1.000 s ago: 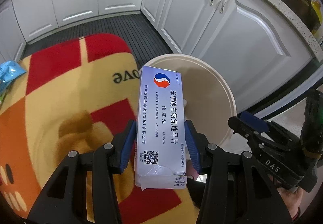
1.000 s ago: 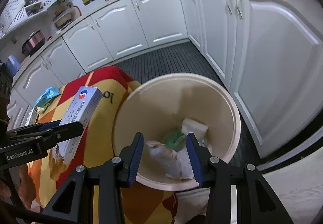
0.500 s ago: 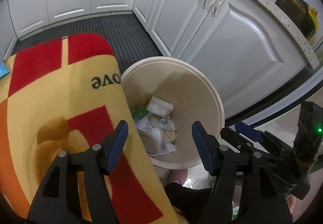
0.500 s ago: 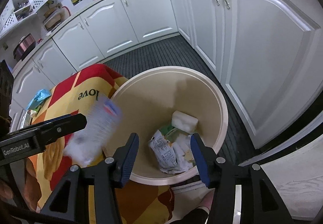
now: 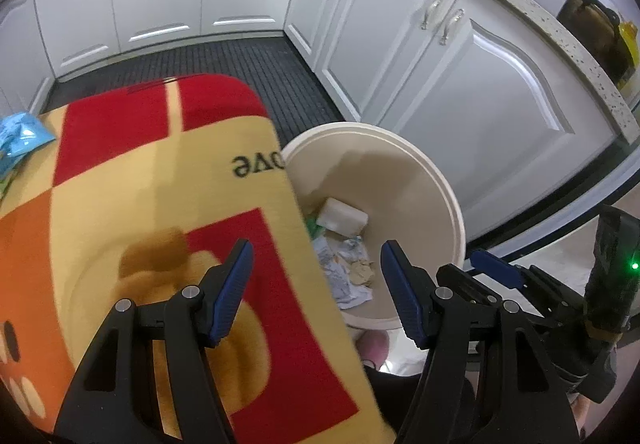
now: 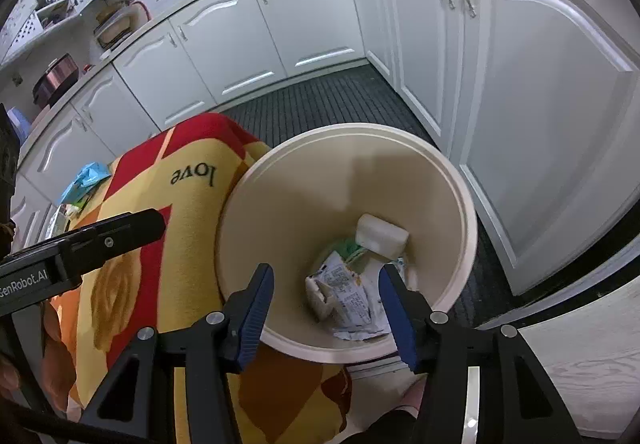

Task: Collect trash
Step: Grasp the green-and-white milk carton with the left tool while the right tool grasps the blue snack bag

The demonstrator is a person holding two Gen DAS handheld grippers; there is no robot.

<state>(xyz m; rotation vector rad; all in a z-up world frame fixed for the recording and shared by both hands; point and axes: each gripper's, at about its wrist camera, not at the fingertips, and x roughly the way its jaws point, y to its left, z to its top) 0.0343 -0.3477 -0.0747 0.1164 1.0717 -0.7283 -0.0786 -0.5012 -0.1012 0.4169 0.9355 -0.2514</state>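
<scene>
I saw my left gripper (image 5: 316, 290) parted and empty over the blanket (image 5: 160, 203) edge, right gripper (image 6: 326, 310) likewise parted above the bin (image 6: 466, 211), medicine box (image 6: 346, 294) inside among trash, legible in the right wrist view only.

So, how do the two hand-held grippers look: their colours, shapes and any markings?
Both are black with angular, triangular cut-out frames and silver pivot screws. The left hand-held gripper has ribbed blue pads on its fingers; the right hand-held gripper has the same. Seen from the right wrist, the left one carries white "GenRobot.AI" lettering. A green light glows on the right one's body.
</scene>
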